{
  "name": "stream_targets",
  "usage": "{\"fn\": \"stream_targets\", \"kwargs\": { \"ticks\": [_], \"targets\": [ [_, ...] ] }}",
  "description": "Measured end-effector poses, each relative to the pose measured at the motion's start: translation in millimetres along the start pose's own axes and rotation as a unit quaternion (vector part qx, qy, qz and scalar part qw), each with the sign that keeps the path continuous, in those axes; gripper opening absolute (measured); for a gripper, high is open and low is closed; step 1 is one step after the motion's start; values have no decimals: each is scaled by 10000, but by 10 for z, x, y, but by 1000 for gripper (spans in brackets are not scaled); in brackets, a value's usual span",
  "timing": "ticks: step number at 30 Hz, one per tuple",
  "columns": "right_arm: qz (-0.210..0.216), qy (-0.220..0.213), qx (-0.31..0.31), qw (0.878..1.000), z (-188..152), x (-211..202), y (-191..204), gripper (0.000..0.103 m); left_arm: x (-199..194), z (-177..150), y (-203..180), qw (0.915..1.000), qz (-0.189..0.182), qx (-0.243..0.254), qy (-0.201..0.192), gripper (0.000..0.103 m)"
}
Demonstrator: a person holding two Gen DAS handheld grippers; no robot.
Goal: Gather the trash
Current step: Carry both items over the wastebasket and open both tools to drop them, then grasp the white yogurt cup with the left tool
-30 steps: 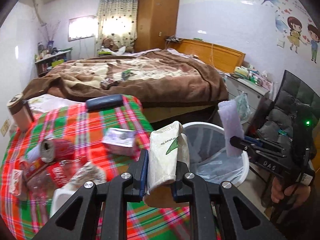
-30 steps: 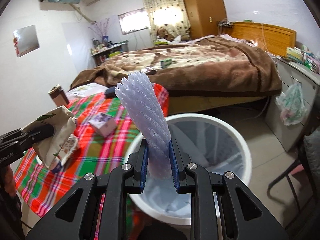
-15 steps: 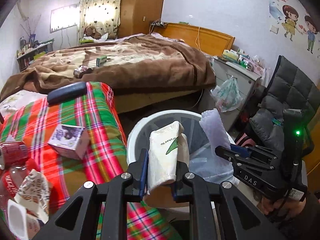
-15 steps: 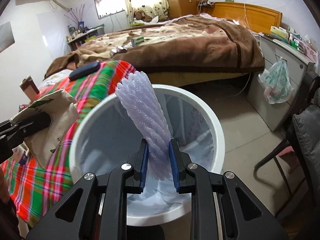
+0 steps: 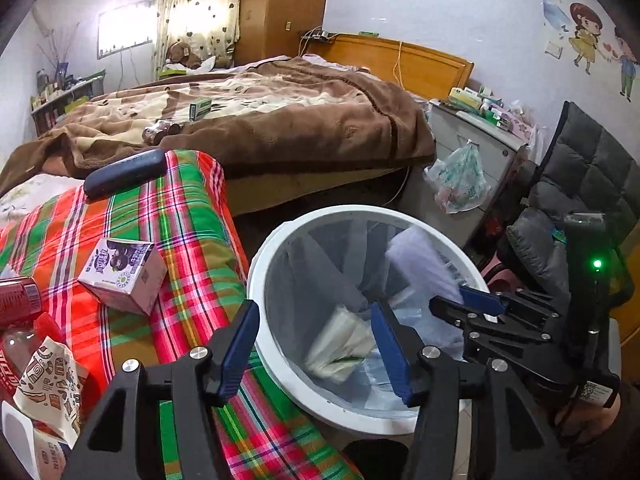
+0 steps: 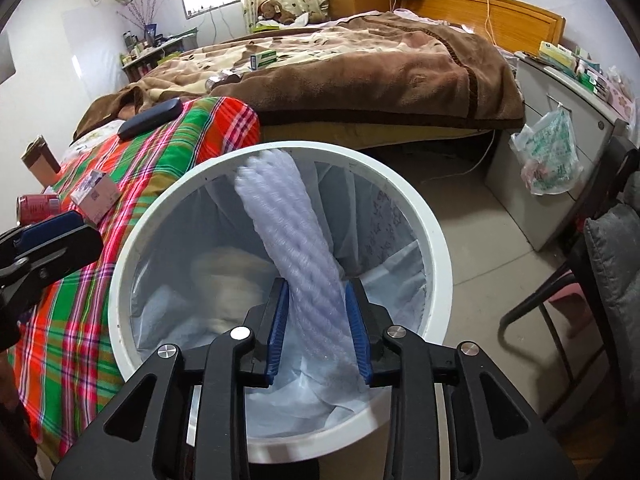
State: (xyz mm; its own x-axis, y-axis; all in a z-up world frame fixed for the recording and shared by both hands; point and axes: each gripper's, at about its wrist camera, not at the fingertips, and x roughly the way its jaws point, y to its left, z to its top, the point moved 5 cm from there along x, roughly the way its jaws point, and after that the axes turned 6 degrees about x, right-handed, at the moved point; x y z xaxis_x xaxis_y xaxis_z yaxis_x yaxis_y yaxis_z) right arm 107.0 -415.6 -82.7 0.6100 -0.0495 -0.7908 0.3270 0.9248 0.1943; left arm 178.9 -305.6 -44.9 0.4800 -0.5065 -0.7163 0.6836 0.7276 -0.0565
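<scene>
The white bin (image 5: 260, 280) with a thin liner stands beside the plaid-covered table (image 5: 188, 216). My left gripper (image 5: 314, 312) hangs over it with its jaws opening and nothing between them. Below it, a beige paper bag (image 5: 340, 344) lies blurred inside the bin, also seen as a pale bag (image 6: 228, 276). My right gripper (image 6: 318, 292) is over the bin (image 6: 436, 240) too. Its jaws are opening, with the lilac foam net (image 6: 288, 220) still upright between the pads and touching both. The left wrist view shows the right gripper (image 5: 460, 304) and the foam net (image 5: 420, 260).
On the table lie a milk carton (image 5: 120, 276), a red can (image 5: 16, 300), a patterned wrapper (image 5: 48, 368) and a dark case (image 5: 124, 172). A bed (image 5: 280, 120) is behind. A plastic bag (image 5: 456, 184) hangs on a cabinet, and a grey chair (image 5: 580, 200) stands right.
Both grippers moved from above the table to over the bin. My left gripper opened and let go of the paper bag, which dropped in. The right jaws widened slightly around the foam net.
</scene>
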Motion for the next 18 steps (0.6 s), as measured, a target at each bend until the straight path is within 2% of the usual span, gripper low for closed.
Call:
{"fn": "stream_targets", "kwargs": {
  "ticks": [3, 5, 7, 18],
  "targets": [
    [-43, -31, -12, 10000, -3, -19, 5, 35, -9, -3, 42, 10000, 76, -38, 22, 58],
    [-24, -62, -10, 10000, -2, -35, 26, 45, -20, -13, 59, 9999, 69, -70, 31, 58],
    [-3, -93, -11, 10000, -9, -59, 36, 49, -40, -28, 76, 9999, 76, -99, 28, 58],
    [196, -328, 39, 9993, -24, -156, 263, 50, -403, -154, 261, 9990, 284, -240, -228, 61]
  ]
}}
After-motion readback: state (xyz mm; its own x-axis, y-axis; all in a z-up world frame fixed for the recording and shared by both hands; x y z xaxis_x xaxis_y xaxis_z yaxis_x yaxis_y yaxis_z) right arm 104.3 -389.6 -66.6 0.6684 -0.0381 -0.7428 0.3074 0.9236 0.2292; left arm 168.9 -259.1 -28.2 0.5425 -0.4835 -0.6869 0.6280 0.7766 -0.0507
